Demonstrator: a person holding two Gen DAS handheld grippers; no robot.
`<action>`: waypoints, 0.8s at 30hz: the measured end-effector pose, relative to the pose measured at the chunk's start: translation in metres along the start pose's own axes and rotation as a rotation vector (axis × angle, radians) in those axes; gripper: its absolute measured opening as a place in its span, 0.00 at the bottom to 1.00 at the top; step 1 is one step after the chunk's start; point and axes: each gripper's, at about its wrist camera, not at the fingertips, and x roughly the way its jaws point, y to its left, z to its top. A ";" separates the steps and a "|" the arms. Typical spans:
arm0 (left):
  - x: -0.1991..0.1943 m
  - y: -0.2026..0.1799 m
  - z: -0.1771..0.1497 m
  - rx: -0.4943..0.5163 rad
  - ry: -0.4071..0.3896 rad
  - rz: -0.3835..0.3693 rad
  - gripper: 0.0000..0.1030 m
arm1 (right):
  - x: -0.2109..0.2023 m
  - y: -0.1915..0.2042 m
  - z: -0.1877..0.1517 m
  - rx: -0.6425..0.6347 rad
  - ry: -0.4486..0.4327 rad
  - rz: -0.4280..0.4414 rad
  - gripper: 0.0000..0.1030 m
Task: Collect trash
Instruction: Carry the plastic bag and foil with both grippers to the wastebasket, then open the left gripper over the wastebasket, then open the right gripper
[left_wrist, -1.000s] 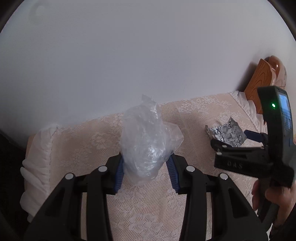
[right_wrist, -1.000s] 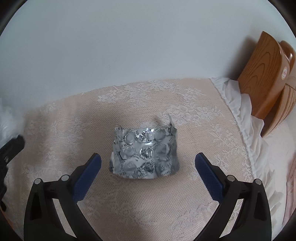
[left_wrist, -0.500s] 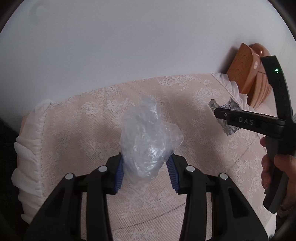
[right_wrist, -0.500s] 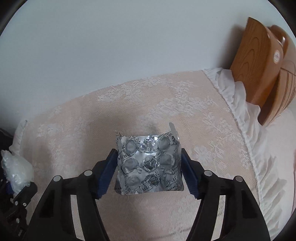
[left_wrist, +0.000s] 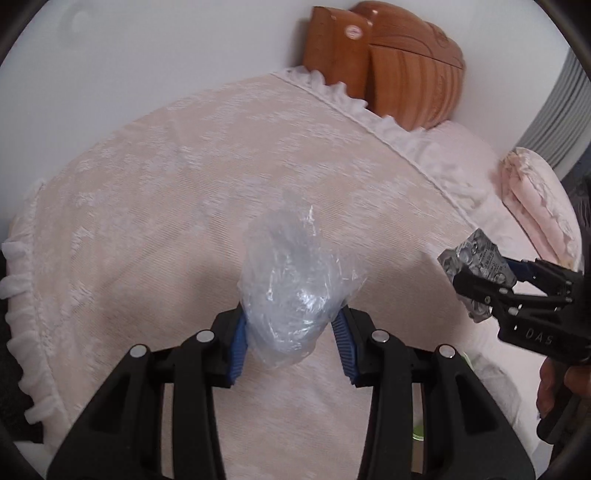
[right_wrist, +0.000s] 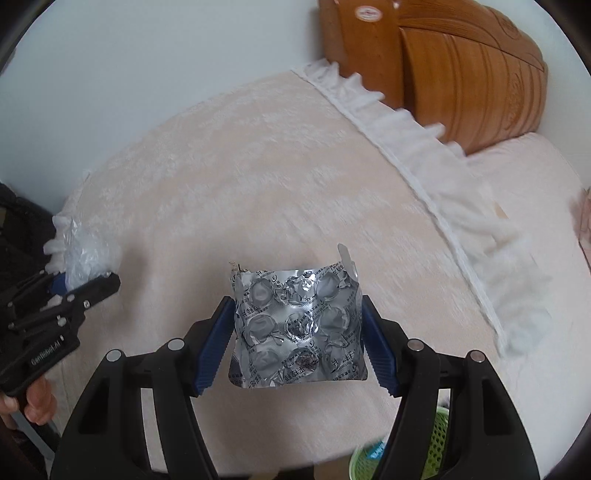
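Note:
My left gripper (left_wrist: 291, 334) is shut on a crumpled clear plastic bag (left_wrist: 295, 284) and holds it above the lace-covered table (left_wrist: 147, 206). My right gripper (right_wrist: 297, 343) is shut on an empty silver blister pack (right_wrist: 295, 325), also lifted off the table. In the left wrist view the right gripper (left_wrist: 476, 284) with the blister pack (left_wrist: 472, 266) shows at the right edge. In the right wrist view the left gripper (right_wrist: 86, 282) with the bag (right_wrist: 85, 258) shows at the left edge.
A carved wooden headboard (right_wrist: 443, 66) stands behind the table at the back right. A pink bed (left_wrist: 480, 206) with a folded pink cloth (left_wrist: 535, 206) lies to the right. A green mesh basket (right_wrist: 439, 446) sits below the table's near edge.
My right gripper closed on the blister pack and lifted it. Both grippers have pulled back and swung right, so the headboard, bed and green basket have come into view.

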 end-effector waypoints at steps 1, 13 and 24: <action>-0.001 -0.018 -0.006 0.015 0.006 -0.027 0.39 | -0.012 -0.019 -0.026 0.018 0.008 -0.022 0.65; -0.016 -0.212 -0.060 0.390 0.036 -0.235 0.39 | -0.096 -0.162 -0.227 0.302 0.045 -0.180 0.66; 0.012 -0.326 -0.114 0.627 0.179 -0.393 0.39 | -0.147 -0.238 -0.304 0.493 -0.012 -0.276 0.67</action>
